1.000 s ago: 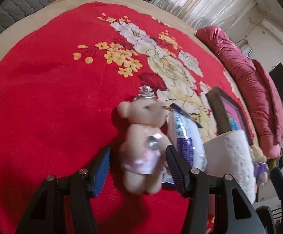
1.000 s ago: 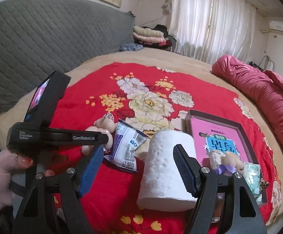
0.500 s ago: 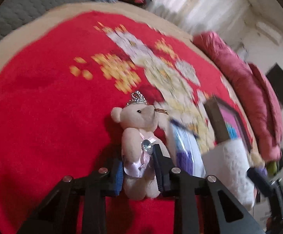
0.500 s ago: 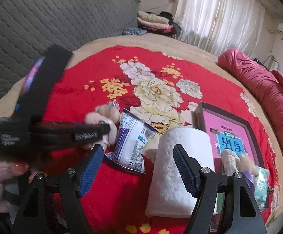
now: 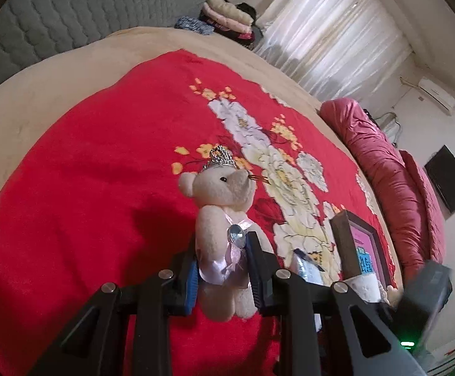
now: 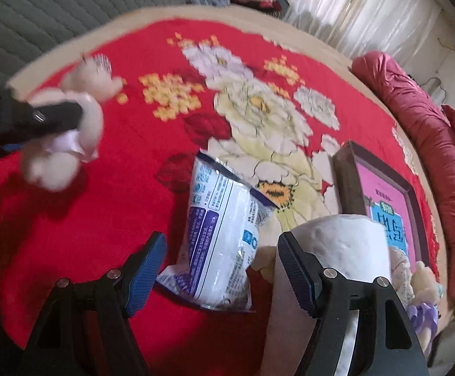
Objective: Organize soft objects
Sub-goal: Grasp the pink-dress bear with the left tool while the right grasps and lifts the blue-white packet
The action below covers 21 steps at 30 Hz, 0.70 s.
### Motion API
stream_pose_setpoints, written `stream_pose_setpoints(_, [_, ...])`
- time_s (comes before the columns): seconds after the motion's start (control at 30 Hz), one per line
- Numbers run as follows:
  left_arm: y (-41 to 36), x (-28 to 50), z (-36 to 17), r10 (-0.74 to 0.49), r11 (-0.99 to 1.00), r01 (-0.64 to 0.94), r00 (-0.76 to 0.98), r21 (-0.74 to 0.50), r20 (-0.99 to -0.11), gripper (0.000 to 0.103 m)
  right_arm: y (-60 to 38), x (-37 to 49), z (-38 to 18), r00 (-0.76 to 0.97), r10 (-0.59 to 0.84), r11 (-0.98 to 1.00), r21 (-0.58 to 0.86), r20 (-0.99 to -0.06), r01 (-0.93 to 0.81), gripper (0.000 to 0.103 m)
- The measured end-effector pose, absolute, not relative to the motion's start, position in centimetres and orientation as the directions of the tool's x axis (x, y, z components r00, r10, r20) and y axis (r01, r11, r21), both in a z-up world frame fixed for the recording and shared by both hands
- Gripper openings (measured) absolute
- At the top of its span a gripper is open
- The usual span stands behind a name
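Note:
A cream teddy bear (image 5: 224,194) with a silver crown and a pink ribbon hangs above the red floral blanket (image 5: 86,188), and my left gripper (image 5: 222,241) is shut on its body. In the right wrist view the same bear (image 6: 70,125) appears blurred at the upper left, held off the blanket. My right gripper (image 6: 223,241) is open, and its jaws are closing slightly. The white and blue plastic packet (image 6: 221,225) lies on the blanket between its fingers, with no pad touching it. A white paper roll (image 6: 343,244) stands just right of the right finger.
A dark-framed box (image 6: 384,194) with a pink book inside lies at the right, with another small bear (image 6: 424,282) at its near end. A rolled pink quilt (image 6: 431,125) runs along the bed's right side. Folded clothes (image 5: 227,15) and a grey padded headboard (image 5: 55,31) are at the far end.
My left gripper shut on the teddy bear and lifted it off the blanket. The right gripper came down and left, from around the paper roll to over the packet.

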<state>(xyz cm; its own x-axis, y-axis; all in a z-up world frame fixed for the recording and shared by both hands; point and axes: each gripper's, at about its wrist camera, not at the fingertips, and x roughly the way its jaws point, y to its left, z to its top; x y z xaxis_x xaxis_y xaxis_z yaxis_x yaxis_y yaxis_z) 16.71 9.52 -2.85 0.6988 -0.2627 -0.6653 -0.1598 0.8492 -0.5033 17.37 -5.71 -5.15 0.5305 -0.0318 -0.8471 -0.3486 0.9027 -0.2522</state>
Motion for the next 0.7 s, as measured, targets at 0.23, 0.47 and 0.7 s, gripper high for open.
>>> stream_pose_setpoints(0.23, [8.6, 16.6, -2.6, -0.261, 0.865, -0.138, 0.698, -0.483, -0.667, 0.028, -5.0, 17.7, -6.5, 0.577, -0.054, 0.867, -0.325, -0.815, -0.378, 0.043])
stream_pose_setpoints(0.47, [8.4, 16.1, -1.8, -0.243, 0.870, -0.141, 0.712, -0.472, -0.659, 0.028, -7.1, 16.4, -3.5, 0.599, 0.127, 0.907, -0.152, -0.790, -0.392, 0.036])
stream_pose_setpoints(0.7, [4.6, 13.9, 1.0, -0.247, 0.913, -0.046, 0.728, -0.406, -0.639, 0.028, -11.4, 13.7, 3.7, 0.699, 0.212, 0.940, -0.054, -0.683, -0.338, 0.036])
